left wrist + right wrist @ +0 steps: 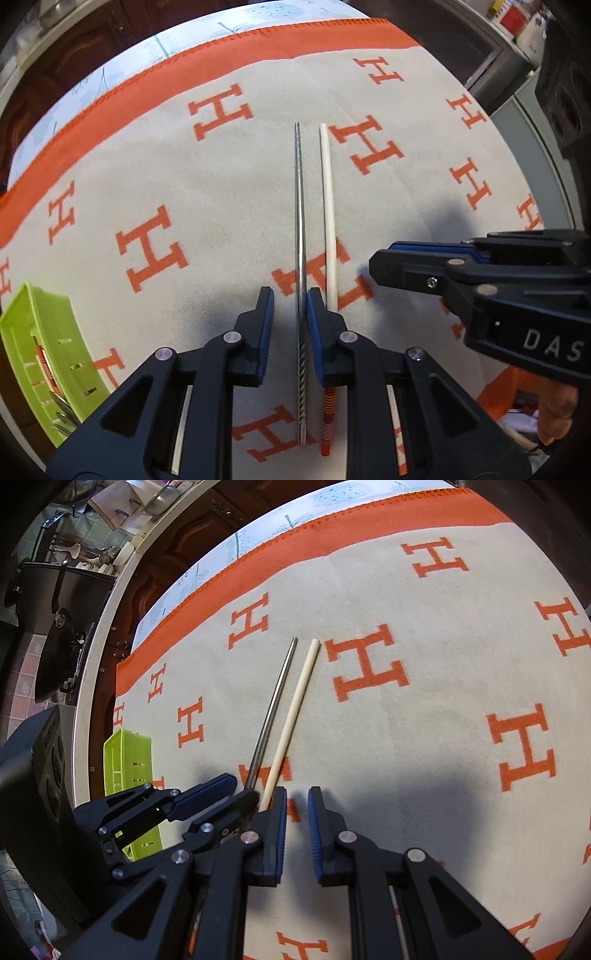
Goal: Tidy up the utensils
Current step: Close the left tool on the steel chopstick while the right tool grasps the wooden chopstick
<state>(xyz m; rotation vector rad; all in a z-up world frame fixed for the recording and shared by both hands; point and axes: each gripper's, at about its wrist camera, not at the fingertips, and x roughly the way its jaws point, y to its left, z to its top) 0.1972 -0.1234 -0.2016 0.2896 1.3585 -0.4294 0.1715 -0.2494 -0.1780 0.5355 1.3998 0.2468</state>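
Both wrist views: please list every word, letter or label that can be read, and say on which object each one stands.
"DAS": white letters on the right gripper body, cut off at the picture edge.
"H": orange letter repeated all over the cloth.
Red-and-yellow items at the upper right edge of the left wrist view: too blurred to read.
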